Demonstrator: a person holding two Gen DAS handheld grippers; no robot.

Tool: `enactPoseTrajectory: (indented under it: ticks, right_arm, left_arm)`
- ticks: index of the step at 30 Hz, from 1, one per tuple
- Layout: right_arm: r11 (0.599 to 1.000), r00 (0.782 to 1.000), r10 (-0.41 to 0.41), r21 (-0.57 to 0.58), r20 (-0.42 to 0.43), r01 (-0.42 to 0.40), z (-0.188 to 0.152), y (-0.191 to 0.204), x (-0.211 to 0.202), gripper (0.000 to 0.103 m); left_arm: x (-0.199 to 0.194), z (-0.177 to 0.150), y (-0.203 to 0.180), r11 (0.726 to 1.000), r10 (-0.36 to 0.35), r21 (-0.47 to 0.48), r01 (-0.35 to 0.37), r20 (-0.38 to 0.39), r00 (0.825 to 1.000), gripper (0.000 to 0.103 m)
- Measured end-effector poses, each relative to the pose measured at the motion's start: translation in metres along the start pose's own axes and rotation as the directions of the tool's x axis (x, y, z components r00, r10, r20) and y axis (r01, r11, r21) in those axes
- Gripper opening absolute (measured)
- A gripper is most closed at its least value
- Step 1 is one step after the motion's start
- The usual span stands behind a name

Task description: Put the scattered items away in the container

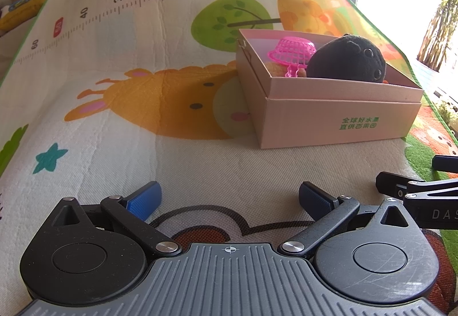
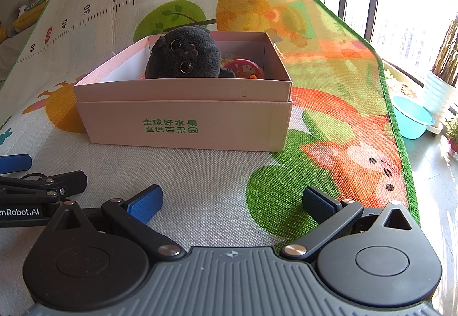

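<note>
Both sets of tongs, left (image 1: 229, 198) and right (image 2: 232, 201), hang released and empty over the play mat (image 1: 143, 121). The pink box (image 2: 183, 121) holds the black plush (image 2: 186, 58), pink basket (image 1: 292, 52) (nothing loose visible). Best move: scan before quitting.

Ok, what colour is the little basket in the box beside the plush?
Bright pink, an openwork mesh basket, clearest in the left wrist view.
</note>
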State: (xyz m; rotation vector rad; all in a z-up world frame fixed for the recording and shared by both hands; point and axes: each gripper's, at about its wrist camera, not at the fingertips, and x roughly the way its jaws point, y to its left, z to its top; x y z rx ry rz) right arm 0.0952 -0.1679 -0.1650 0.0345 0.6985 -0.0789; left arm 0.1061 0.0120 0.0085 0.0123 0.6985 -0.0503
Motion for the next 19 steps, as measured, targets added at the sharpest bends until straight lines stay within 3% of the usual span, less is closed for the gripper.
enactPoseTrajectory:
  ticks: [4,8,19]
  right_arm:
    - [1.0,1.0,0.001,0.0,0.0,-0.001,0.0001,-0.0005,0.0001,0.103]
    - [1.0,1.0,0.0,0.0,0.0,0.0,0.0,0.0005,-0.0001,0.103]
    - [1.0,1.0,0.001,0.001,0.0,-0.001,-0.0003,-0.0016,-0.0004,0.103]
  left_arm:
    - [-0.0004,0.0004,-0.0016,1.0,0.0,0.021,0.0,-0.001,1.0,0.103]
    - [-0.0028,0.0047,0.0017,0.999,-0.03,0.011,0.031,-0.069,0.997,0.103]
    - [-0.0034,0.0008,-0.0013,1.0,-0.008,0.005,0.008,-0.051,0.999,0.103]
